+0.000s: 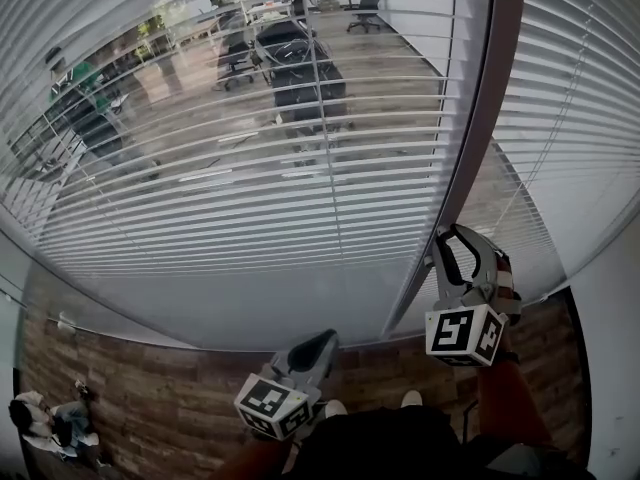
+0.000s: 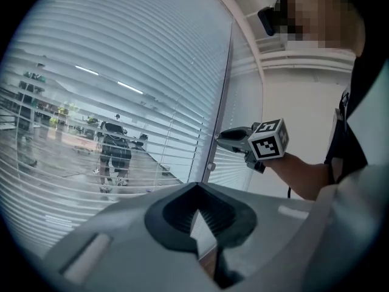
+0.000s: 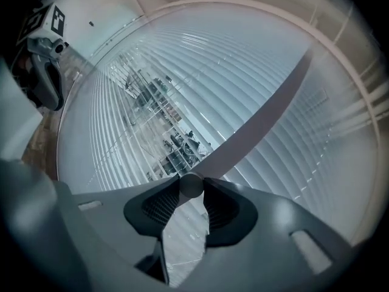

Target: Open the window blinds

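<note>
While our right hand-held gripper (image 1: 455, 238) reaches up to the frame post (image 1: 482, 138), its jaws sit narrowly closed on a small round knob (image 3: 191, 185) at their tips, one pad pressed to either side of it. Our left hand-held gripper (image 1: 318, 348) hangs low by the waist, jaws drawn together on nothing and pointed toward the glass.

The window blinds (image 1: 240, 178) hang straight ahead of us, filling the panes on both sides of the post. Left of the post the slats are tilted enough that an office shows through. Right of it they read as more closed.

We judge the knob to be the tilt control. It looks small, hard and smooth, so it could slip between the pads under a quick twist. It wants a square hold across its width and a slow roll of the wrist. The slats look thin, light and easy to bend, so we would not take hold of them.

Our right forearm (image 2: 299, 170) stretches forward and upward, with the wrist roughly in line with the hand-held gripper. The left arm is bent in close to the body, above the wooden floor (image 1: 150, 388).
</note>
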`<state>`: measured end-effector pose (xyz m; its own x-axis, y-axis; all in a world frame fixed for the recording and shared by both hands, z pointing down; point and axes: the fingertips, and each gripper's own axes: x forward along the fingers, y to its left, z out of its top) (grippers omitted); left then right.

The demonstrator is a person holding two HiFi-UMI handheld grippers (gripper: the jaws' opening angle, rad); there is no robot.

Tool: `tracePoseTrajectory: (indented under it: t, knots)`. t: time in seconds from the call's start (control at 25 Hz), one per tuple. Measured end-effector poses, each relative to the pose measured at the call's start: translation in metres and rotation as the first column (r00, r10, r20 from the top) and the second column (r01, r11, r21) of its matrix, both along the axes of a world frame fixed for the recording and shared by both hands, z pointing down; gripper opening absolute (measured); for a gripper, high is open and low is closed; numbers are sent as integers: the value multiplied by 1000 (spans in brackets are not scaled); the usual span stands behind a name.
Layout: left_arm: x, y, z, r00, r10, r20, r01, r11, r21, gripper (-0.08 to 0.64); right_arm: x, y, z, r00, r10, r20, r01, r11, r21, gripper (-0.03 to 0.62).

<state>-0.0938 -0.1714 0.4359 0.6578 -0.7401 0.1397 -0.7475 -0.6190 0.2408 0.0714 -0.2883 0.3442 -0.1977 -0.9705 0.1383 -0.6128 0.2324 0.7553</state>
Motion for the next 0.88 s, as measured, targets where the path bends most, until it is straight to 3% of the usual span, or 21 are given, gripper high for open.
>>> tracePoseTrajectory:
  t: [0.16, 0.28, 0.36, 0.48, 0.64, 0.76, 0.88]
  knots:
    - [0, 1, 0, 1000, -2, 5, 2, 1000, -8, 2, 0, 1, -2, 992, -17, 122, 21, 999, -30, 156]
    - [-1, 3, 2, 1000, 3, 5, -3, 1000, -10, 2, -2, 6, -9, 956, -66, 286, 79, 996, -34, 170]
    - [-1, 3, -2, 1000, -2, 6, 2, 1000, -12, 0, -1, 10, -16, 909, -92, 407, 114, 993, -30, 156]
    - [-1, 3, -8, 1000, -11, 13, 11, 1000, -13, 0, 7, 10, -19, 801, -90, 593, 150, 987, -53, 134]
    - [1, 5, 3, 1000, 6, 3, -6, 1000, -17, 0, 15, 6, -5, 671, -20, 741, 172, 977, -130, 144]
    - [2, 6, 5, 1000, 11, 1, -11, 1000, -22, 2, 14, 5, -1, 630, -5, 777, 190, 971, -147, 147]
    - [2, 6, 3, 1000, 10, 1, -10, 1000, -26, 1, 11, 5, -2, 631, -7, 776, 194, 970, -149, 150]
